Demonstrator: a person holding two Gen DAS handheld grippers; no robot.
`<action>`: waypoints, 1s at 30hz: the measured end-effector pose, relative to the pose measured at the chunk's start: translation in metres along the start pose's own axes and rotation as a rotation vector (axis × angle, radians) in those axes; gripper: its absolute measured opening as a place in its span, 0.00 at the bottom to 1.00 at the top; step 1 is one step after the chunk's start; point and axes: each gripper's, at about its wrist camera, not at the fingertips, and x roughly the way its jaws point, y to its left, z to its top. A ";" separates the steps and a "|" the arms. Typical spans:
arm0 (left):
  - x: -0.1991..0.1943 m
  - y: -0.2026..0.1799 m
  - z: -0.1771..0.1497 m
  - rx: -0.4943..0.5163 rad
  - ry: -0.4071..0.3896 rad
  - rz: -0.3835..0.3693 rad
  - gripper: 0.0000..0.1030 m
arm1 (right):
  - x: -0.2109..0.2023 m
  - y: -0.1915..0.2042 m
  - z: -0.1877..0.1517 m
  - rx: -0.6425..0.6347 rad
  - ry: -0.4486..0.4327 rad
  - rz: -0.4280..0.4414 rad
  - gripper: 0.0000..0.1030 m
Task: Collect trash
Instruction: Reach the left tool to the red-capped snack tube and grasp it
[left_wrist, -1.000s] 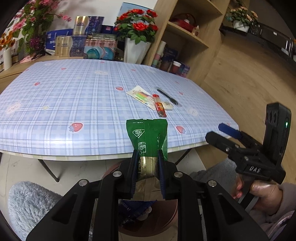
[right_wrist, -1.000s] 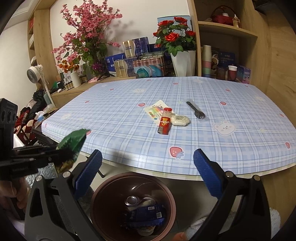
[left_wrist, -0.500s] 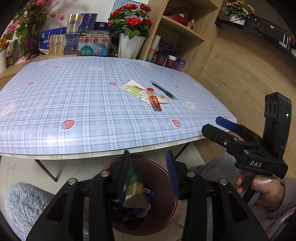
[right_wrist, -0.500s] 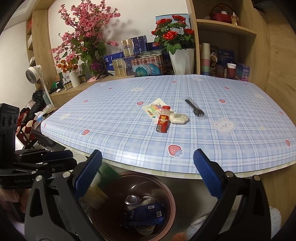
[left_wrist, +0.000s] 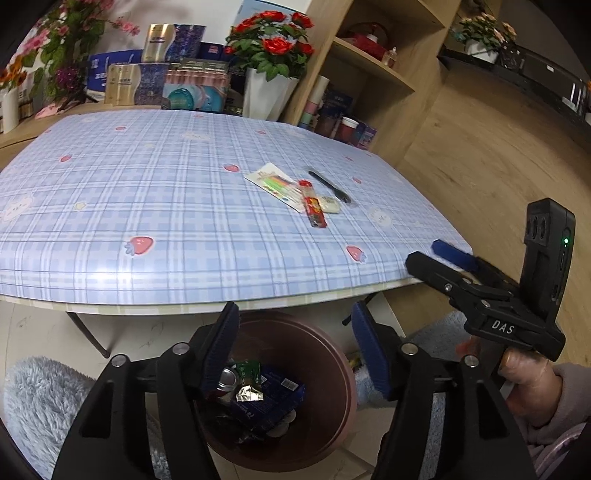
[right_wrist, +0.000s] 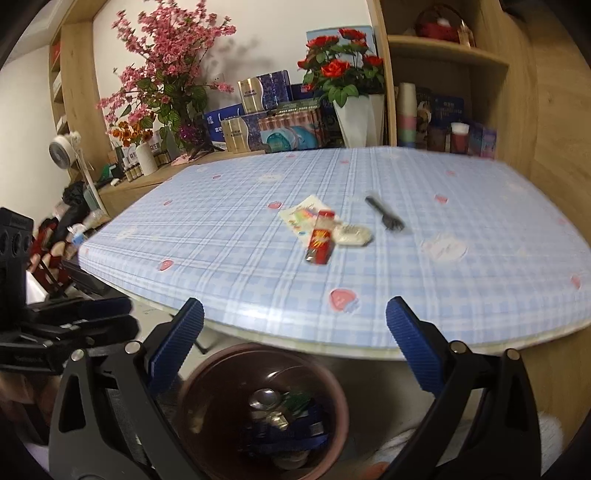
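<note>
My left gripper (left_wrist: 295, 347) hangs over the brown bin (left_wrist: 332, 354) below the table edge, its jaws opening with nothing between them. The green wrapper (left_wrist: 248, 369) lies inside the bin on a can and a blue packet. My right gripper (right_wrist: 293, 347) is open and empty above the same bin (right_wrist: 192, 391). On the plaid table (left_wrist: 147, 206) lie a red bottle (left_wrist: 314, 208), a colourful paper (left_wrist: 275, 181), a white packet (left_wrist: 330, 204) and a black fork (left_wrist: 328, 181). The same bottle (right_wrist: 321, 240) and fork (right_wrist: 384, 218) show in the right wrist view.
Flower vases, boxes and a wooden shelf (left_wrist: 373, 70) stand behind the table. A grey fluffy rug (left_wrist: 40, 398) lies on the floor left of the bin. A person's hand (left_wrist: 528, 380) holds the right gripper at the right. A small fan (right_wrist: 64, 147) stands far left.
The left gripper's jaws have opened and let go of the green wrapper, which dropped into the bin. Both grippers have stayed in place.
</note>
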 end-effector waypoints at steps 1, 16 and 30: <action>-0.001 0.002 0.002 -0.004 -0.009 0.011 0.64 | -0.001 -0.003 0.005 -0.023 -0.018 -0.015 0.95; 0.048 -0.001 0.060 0.059 0.013 0.060 0.81 | 0.024 -0.101 0.053 0.155 -0.082 0.041 0.95; 0.173 -0.051 0.107 0.154 0.148 0.084 0.69 | 0.074 -0.138 0.049 0.258 -0.008 -0.031 0.95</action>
